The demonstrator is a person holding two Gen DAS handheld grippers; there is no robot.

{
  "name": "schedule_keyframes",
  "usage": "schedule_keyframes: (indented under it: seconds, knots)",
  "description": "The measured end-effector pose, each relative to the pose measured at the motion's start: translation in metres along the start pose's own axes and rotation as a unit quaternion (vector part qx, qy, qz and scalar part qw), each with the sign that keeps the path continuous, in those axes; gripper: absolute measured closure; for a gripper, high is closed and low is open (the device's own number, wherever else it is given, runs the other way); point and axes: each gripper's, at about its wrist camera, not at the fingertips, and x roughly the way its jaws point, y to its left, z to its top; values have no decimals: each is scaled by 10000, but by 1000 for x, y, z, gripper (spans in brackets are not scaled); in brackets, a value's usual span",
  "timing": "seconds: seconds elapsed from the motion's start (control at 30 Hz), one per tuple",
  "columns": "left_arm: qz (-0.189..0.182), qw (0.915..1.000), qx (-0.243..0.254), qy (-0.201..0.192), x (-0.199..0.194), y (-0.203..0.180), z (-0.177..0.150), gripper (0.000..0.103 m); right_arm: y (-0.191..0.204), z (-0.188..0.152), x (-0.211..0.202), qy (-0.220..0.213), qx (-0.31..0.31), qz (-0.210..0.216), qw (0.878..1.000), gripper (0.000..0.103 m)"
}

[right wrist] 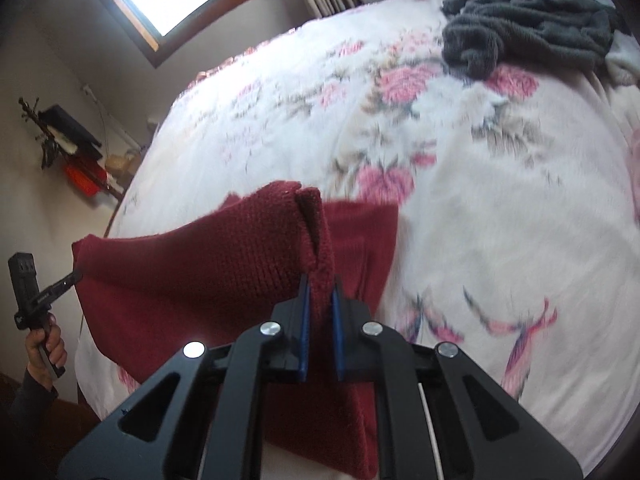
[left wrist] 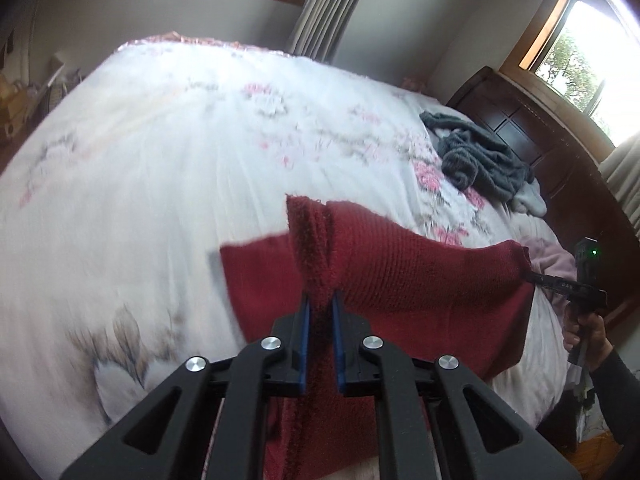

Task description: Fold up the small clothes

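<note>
Floral bed (left wrist: 160,184): two claws, left claw (left wrist: 320,300) and right claw (right wrist: 320,280), pinch one red cloth (left wrist: 420,280).

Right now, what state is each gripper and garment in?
Left gripper: shut on the dark red knitted cloth.
Right gripper: shut on the same cloth.
Dark red knitted cloth: lifted along one edge, stretched between both grippers, the rest draped on the bed.
Grey fuzzy garment: crumpled, unfolded.
</note>
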Motion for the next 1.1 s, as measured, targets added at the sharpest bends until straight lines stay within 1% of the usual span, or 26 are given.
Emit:
schedule_keyframes:
  seconds: [0.13, 0.17, 0.27, 0.3, 0.43, 0.57, 0.6, 0.73, 0.8, 1.0, 1.1]
  knots:
    - [46, 9999, 107, -39, 17, 2, 38, 94, 1, 32, 11, -100, -22, -35, 9999, 95]
    - [64, 9999, 89, -19, 26, 5, 49, 94, -1, 40, 16, -103, 7, -24, 9999, 95]
    - [137, 9999, -41, 83, 51, 17, 67, 94, -10, 62, 38, -11, 178, -32, 9998, 96]
    - [155, 9996, -142, 165, 64, 24, 73, 94, -15, 70, 51, 58, 262, -65, 9996, 96]
    - [254, 9975, -438, 487, 106, 45, 78, 94, -29, 84, 94, 391, 402, -225, 9982, 96]
    - [341, 9932, -680, 882, 146, 65, 78, 95, -35, 85, 132, 741, 338, -559, 9951, 96]
    - [326, 9925, -750, 908, 153, 69, 80, 95, -35, 86, 138, 767, 298, -636, 9946, 96]
    - [68, 9943, -927, 531, 146, 74, 91, 96, -29, 94, 132, 553, 233, -615, 9963, 96]
    - [52, 9942, -953, 499, 149, 77, 95, 97, -28, 98, 134, 534, 127, -684, 9961, 96]
    - [277, 9901, -1086, 847, 188, 95, 83, 97, -37, 100, 163, 664, 147, -780, 9946, 96]
    - [324, 9865, -1294, 950, 207, 109, 77, 97, -44, 96, 176, 711, 193, -863, 9935, 96]
